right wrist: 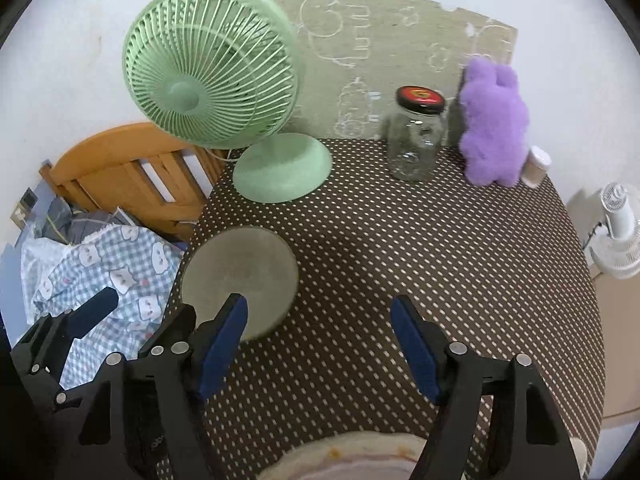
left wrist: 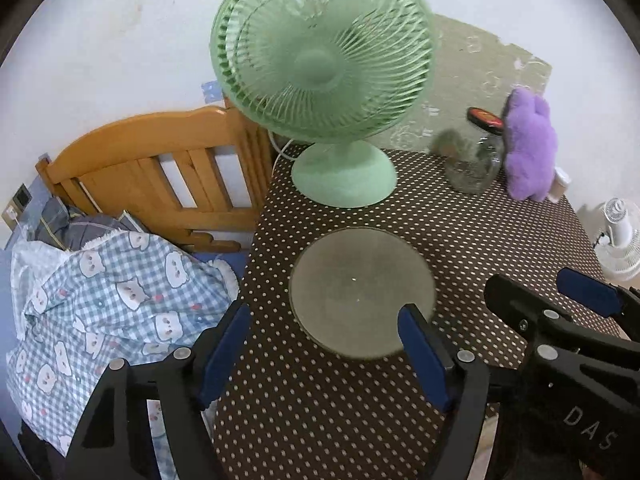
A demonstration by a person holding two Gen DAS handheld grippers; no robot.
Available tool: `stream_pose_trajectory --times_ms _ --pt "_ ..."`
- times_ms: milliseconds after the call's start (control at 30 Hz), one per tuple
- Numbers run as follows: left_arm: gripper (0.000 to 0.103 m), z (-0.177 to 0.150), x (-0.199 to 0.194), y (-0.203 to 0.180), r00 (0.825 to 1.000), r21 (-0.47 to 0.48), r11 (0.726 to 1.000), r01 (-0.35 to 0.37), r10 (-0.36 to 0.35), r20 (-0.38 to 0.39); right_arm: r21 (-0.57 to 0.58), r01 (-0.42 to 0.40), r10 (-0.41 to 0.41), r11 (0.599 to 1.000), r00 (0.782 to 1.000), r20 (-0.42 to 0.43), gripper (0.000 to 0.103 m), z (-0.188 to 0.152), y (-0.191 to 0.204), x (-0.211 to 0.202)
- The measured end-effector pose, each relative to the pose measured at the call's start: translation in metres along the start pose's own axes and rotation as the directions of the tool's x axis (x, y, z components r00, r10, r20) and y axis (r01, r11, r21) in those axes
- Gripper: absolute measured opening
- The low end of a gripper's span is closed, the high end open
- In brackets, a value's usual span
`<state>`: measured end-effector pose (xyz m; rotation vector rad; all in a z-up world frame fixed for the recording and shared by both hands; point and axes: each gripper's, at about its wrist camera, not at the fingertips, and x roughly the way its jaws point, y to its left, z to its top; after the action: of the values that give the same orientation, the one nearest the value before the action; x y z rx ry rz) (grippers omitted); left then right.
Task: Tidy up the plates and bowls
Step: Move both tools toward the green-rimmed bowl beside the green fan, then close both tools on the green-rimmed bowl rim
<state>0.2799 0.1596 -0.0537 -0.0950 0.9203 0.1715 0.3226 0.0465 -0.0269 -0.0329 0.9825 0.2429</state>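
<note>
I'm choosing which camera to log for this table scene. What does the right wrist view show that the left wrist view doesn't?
Only the right wrist view: a pale dish rim at the near table edge and the small white-capped bottle's whole body. Only the left wrist view: nothing the other lacks; its glass jar is blurred. Shared: green plastic desk fan, round grey flat mat, purple plush toy, brown dotted tablecloth, open left tongs, open right tongs.

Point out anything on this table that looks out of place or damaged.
Nothing is spilled or broken. Oddities for a dish task: a green fan, an empty glass jar and a purple plush toy share the dotted table.
</note>
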Motion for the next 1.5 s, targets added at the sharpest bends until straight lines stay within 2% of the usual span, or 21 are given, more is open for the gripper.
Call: stream_pose_trajectory --times_ms 200,467,567,633,733,967,1500 --pt "0.075 0.002 0.033 0.014 1.000 -0.025 1.000 -0.010 0.009 -0.021 0.006 -0.001 0.001 1.000 1.000 -0.024 0.072 0.009 0.013 0.038" --pt "0.065 0.004 0.068 0.022 0.999 -0.032 0.999 -0.016 0.014 -0.045 0.022 -0.005 0.007 1.000 0.998 -0.060 0.062 0.014 0.022 0.081" --pt "0.059 0.004 0.081 0.024 0.998 -0.031 0.999 -0.014 0.013 -0.058 0.026 -0.008 0.010 1.000 0.997 -0.075 0.058 0.015 0.023 0.096" --pt "0.048 0.003 0.089 0.022 0.998 -0.022 1.000 -0.010 0.009 -0.066 0.026 -0.010 0.012 1.000 0.996 -0.084 0.054 0.014 0.024 0.104" --pt "0.043 0.001 0.100 0.023 0.996 -0.026 1.000 -0.005 0.003 -0.084 0.020 -0.008 0.010 1.000 0.995 -0.100 0.050 0.012 0.027 0.117" --pt "0.030 -0.003 0.113 0.023 0.994 -0.005 0.999 0.041 -0.041 -0.104 0.014 -0.007 0.009 1.000 0.992 -0.123 0.024 0.009 0.031 0.135" --pt "0.030 -0.007 0.104 0.015 0.990 -0.010 0.999 0.048 -0.049 -0.130 -0.019 0.015 -0.018 1.000 0.992 -0.123 0.022 0.004 0.033 0.122"
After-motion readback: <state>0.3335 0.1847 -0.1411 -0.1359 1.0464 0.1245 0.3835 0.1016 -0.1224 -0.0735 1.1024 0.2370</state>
